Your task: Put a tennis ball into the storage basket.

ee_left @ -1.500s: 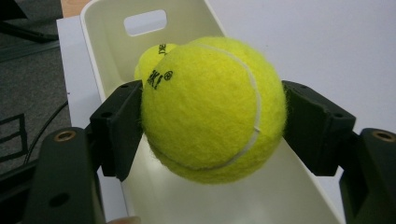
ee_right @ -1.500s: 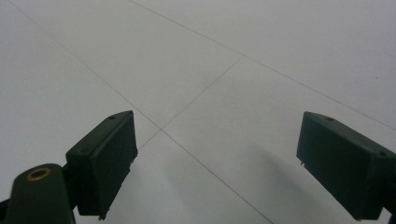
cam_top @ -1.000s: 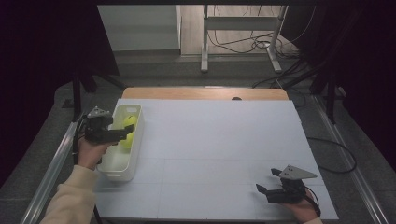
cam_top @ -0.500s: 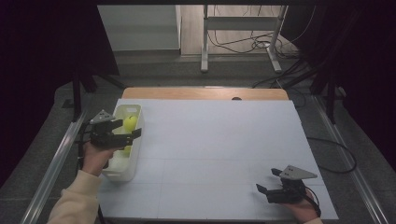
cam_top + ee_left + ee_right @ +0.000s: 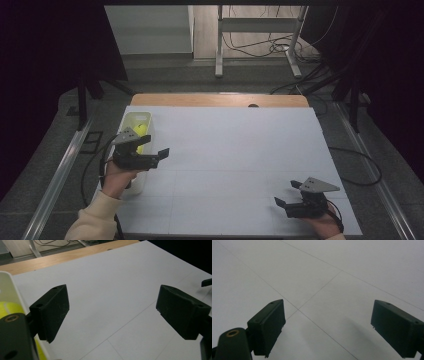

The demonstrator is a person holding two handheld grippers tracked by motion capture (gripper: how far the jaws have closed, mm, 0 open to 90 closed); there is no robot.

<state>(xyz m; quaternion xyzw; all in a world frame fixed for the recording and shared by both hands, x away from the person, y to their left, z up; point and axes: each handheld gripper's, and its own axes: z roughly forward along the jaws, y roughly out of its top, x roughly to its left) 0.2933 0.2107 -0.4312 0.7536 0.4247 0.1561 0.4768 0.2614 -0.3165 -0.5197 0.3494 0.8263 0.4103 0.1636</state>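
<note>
A pale plastic tray [image 5: 129, 119] stands at the left edge of the white table and holds yellow-green tennis balls [image 5: 140, 130]. My left gripper [image 5: 159, 156] hovers beside the tray's near half, pointing right over the white surface. Its jaws stand open and have just been closing a little, with nothing between them. In the left gripper view the gripper [image 5: 112, 300] faces bare table, with the tray rim [image 5: 8, 287] and a ball [image 5: 7, 310] at the left. My right gripper [image 5: 286, 194] rests open at the near right, and in its own view the gripper [image 5: 328, 315] frames empty table.
The white sheet [image 5: 240, 150] carries thin grid lines. A wooden strip [image 5: 220, 100] edges the far side. Metal rails [image 5: 60, 175] run along both sides, with cables and a stand's legs on the floor beyond.
My left gripper has moved from above the tray to the right and nearer the person, out over the white surface. The right gripper has stayed put.
</note>
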